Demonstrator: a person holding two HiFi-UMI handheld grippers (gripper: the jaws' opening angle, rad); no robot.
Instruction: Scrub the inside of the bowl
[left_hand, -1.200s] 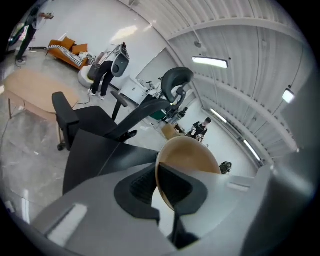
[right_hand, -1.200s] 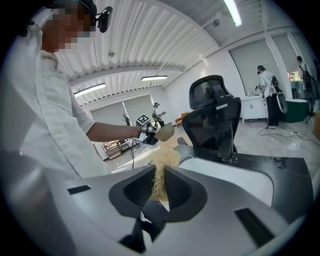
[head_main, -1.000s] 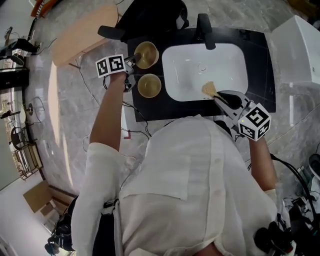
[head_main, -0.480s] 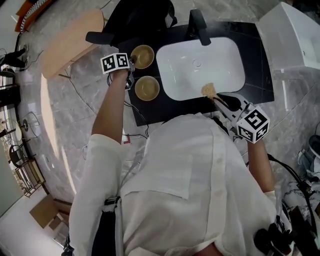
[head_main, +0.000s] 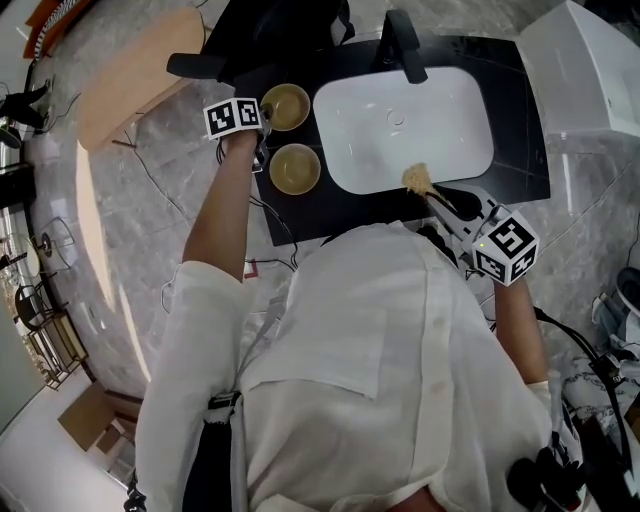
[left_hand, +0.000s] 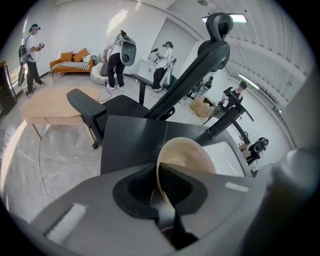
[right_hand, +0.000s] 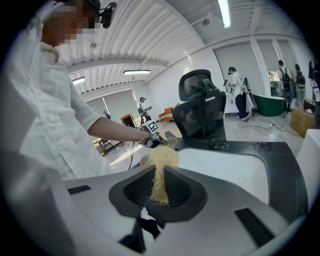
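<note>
- Left gripper view: your left gripper, its jaws just eased a touch, pinches the bowl by its rim.
- Your right gripper clamps a scrubber above the near edge of the sink.

The floor is grey marbled stone, with thin cables trailing across it. A black table carries an inset white sink with a black faucet. A black office chair stands behind it, and a pale round wooden table sits off to the left. Farther back, an orange sofa lines a white wall near several standing people. Strip lights run along the ribbed white ceiling.
</note>
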